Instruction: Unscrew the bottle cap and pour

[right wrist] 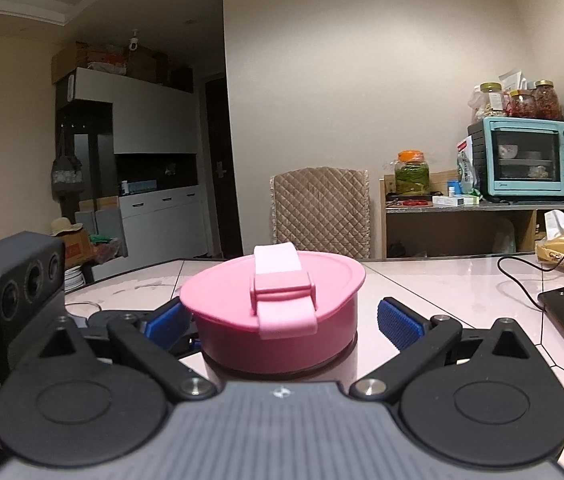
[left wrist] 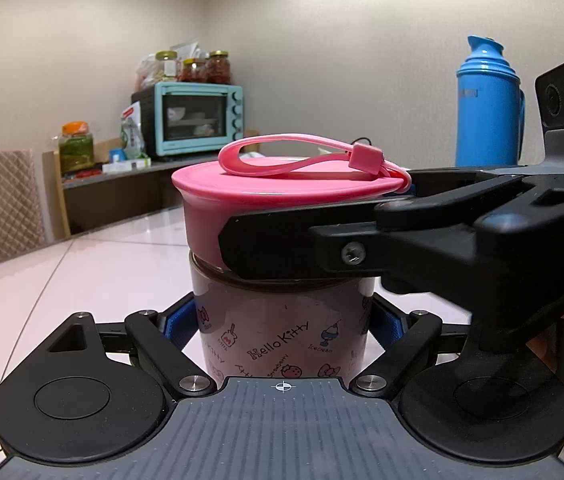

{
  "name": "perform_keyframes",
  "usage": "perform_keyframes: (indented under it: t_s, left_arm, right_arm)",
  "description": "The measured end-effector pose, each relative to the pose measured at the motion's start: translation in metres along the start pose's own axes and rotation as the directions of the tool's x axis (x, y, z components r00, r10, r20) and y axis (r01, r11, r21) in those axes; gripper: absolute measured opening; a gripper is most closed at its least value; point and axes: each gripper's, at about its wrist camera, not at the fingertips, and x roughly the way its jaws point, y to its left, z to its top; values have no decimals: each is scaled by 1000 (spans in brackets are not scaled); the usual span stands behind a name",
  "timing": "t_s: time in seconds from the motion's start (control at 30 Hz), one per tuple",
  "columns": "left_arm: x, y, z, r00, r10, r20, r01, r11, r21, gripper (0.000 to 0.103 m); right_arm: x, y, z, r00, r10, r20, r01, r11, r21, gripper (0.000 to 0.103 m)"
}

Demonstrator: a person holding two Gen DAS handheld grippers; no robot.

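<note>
Squarely on the pale tiled table (left wrist: 81, 272) stands the bottle (left wrist: 282, 328), a squat cylinder wrapped in a pale pink printed sleeve, with a dark band showing where the body meets its cap (left wrist: 277, 200). That cap is broad, glossy and deeper pink, nearly flat on top, and a lighter pink carry strap (right wrist: 282, 288) loops across it through a small buckle. On the sleeve the words "Hello Kitty", "Icecream" and "Strawberry" can be read among little drawings of a bow, a sundae and a strawberry. The left gripper (left wrist: 282, 326) is clenched on the bottle's body, its blue pads (left wrist: 175, 326) pressed to either side below the cap. The right gripper (right wrist: 282, 322) brackets the cap with jaws spread; its right pad stands clear of the rim, the left pad close beside it. Beyond the bottle, a blue flask (left wrist: 488, 108) stands upright to its right.
</note>
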Motion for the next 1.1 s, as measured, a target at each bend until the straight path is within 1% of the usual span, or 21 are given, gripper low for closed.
perform_keyframes:
  t_s: [0.33, 0.4, 0.47, 0.53, 0.73, 0.93, 1.1]
  left_arm:
    - [0, 0, 0, 1000, 0, 0, 0, 1000, 0, 90]
    - [0, 0, 0, 1000, 0, 0, 0, 1000, 0, 90]
    - [0, 0, 0, 1000, 0, 0, 0, 1000, -1, 90]
    - [0, -1, 0, 1000, 1, 0, -1, 1000, 0, 90]
    - [0, -1, 0, 1000, 2, -1, -2, 1000, 0, 90]
    - [0, -1, 0, 1000, 2, -1, -2, 1000, 0, 90]
    - [0, -1, 0, 1000, 2, 0, -2, 1000, 0, 90]
  right_arm:
    - [3, 3, -4, 999, -46, 9, 46, 998, -31, 95]
    - [3, 4, -4, 998, -54, 13, 54, 998, -33, 91]
    - [-1, 21, 1, 999, -53, 7, 53, 998, -34, 89]
    - [0, 22, 1, 999, -45, 1, 45, 998, -34, 86]
    - [-2, 24, 1, 999, -49, 5, 49, 998, -47, 86]
    - [-4, 22, 1, 1000, -22, 1, 22, 998, -63, 86]
    - [-6, 16, 1, 1000, 24, 1, -24, 997, -70, 86]
